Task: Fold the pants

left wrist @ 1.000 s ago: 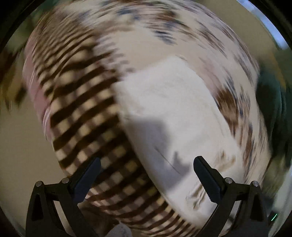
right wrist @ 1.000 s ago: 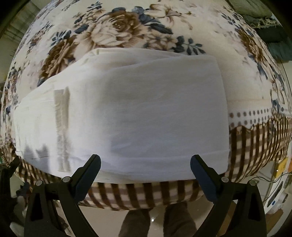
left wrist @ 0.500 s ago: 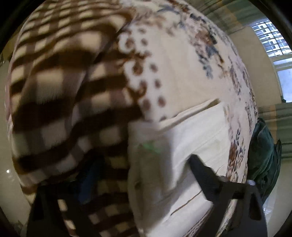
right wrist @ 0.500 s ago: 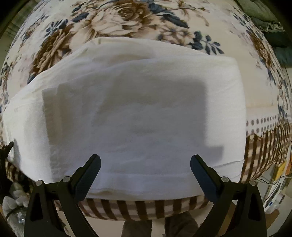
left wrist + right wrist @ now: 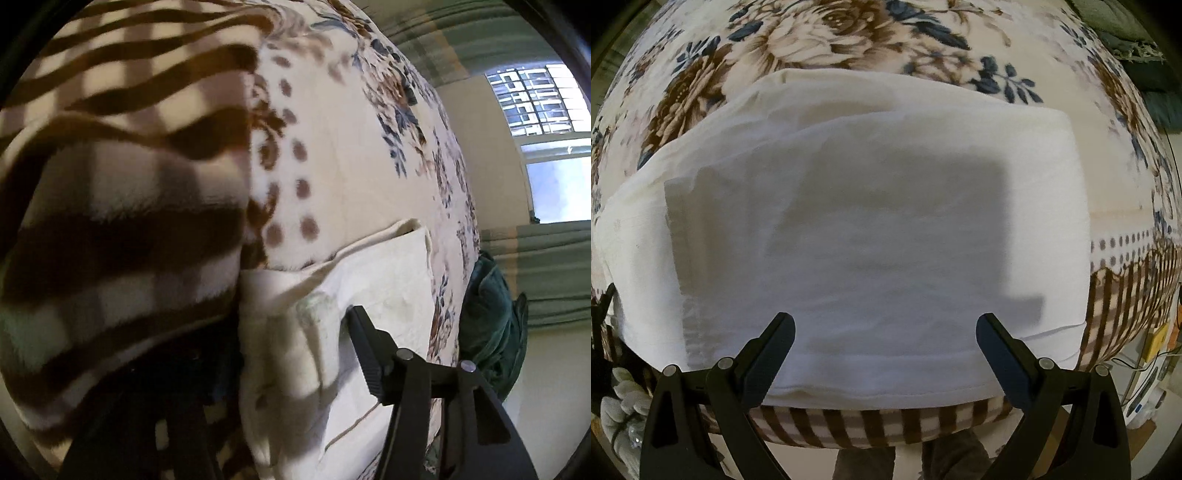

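White pants [image 5: 879, 229] lie folded in a wide band across a bed covered by a floral and brown checked blanket [image 5: 849, 37]. My right gripper [image 5: 884, 328] is open and empty, its jaws hovering over the near hem at the bed's front edge. In the left wrist view the pants' end [image 5: 351, 295] lies at the blanket's edge. My left gripper [image 5: 291, 332] is low at that end; the right finger [image 5: 369, 347] lies on the cloth, the left finger is dark and hidden in shadow under the edge.
The checked border [image 5: 110, 184] of the blanket hangs over the bed side. A dark green cloth [image 5: 487, 325] lies at the far side of the bed. A window [image 5: 535, 110] and green curtains [image 5: 554, 266] stand beyond. A person's legs [image 5: 905, 458] stand at the bed front.
My left gripper has swung down to the end of the pants and closed in on the cloth edge. My right gripper has moved closer over the pants and stays open.
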A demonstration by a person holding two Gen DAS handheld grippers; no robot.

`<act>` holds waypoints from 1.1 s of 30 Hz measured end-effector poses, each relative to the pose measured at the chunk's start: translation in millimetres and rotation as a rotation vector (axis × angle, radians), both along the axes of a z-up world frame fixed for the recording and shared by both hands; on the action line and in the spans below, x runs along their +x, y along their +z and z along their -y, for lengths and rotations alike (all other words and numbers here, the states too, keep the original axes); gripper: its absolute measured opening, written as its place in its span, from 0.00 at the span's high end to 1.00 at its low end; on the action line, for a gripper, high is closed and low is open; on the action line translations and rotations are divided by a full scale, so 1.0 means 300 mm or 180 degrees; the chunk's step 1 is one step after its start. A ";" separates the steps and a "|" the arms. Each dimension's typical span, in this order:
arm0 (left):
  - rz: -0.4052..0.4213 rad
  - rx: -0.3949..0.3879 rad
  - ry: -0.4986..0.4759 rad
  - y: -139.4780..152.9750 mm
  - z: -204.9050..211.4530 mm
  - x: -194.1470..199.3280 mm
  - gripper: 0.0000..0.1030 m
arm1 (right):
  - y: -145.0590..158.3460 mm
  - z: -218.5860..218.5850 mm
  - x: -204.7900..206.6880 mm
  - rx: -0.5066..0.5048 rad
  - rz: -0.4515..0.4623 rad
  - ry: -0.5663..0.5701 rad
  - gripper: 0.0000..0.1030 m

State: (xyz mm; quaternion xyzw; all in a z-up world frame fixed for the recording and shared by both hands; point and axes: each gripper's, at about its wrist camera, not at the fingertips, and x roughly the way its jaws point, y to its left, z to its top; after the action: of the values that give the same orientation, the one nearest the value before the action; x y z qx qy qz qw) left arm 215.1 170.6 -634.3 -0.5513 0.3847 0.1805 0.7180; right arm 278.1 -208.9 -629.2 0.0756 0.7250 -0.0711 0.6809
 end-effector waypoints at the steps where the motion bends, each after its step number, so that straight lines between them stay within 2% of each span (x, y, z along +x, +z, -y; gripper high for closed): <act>1: -0.0007 0.0031 0.0000 0.011 0.004 0.006 0.54 | -0.007 0.008 -0.002 0.0009 -0.0016 -0.0008 0.03; 2: -0.0005 0.0089 -0.0005 0.032 0.012 0.002 0.59 | -0.013 0.011 -0.007 0.0016 -0.0024 -0.0019 0.03; 4: 0.0017 0.0263 -0.0053 0.085 0.032 -0.015 0.75 | -0.020 0.019 -0.017 0.0003 -0.0030 -0.0017 0.03; 7: 0.0169 0.0415 -0.0142 0.167 0.067 -0.048 0.79 | -0.030 0.026 -0.028 0.0009 -0.0050 -0.0014 0.03; 10: 0.0234 0.0561 -0.0262 0.219 0.095 -0.044 0.79 | -0.038 0.033 -0.037 0.0016 -0.0064 -0.0016 0.03; 13: 0.0211 0.0598 -0.0311 0.225 0.096 -0.039 0.79 | -0.036 0.042 -0.043 0.0034 -0.0058 -0.0025 0.03; 18: 0.0239 0.0349 -0.0231 0.189 0.085 -0.080 0.76 | -0.024 0.066 -0.036 0.0044 -0.0058 -0.0028 0.03; 21: 0.0257 0.0281 -0.0231 0.176 0.100 -0.113 0.74 | -0.028 0.070 -0.039 0.0057 -0.0083 -0.0043 0.03; 26: 0.0184 0.0310 -0.0156 0.130 0.075 -0.098 0.73 | -0.039 0.089 -0.033 0.0069 -0.0108 -0.0037 0.03; 31: 0.0100 0.0216 -0.0137 0.059 0.034 -0.032 0.73 | -0.064 0.087 -0.043 0.0022 -0.0117 -0.0035 0.03; 33: 0.0080 0.0308 -0.0139 0.074 0.043 -0.026 0.78 | -0.067 0.095 -0.045 0.0016 -0.0119 -0.0051 0.03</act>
State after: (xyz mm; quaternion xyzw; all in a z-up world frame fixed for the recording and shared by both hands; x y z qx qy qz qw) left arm 207.4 157.7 -612.3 -0.5097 0.3784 0.1762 0.7523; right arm 264.5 -237.4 -649.5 0.0818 0.7371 -0.0761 0.6665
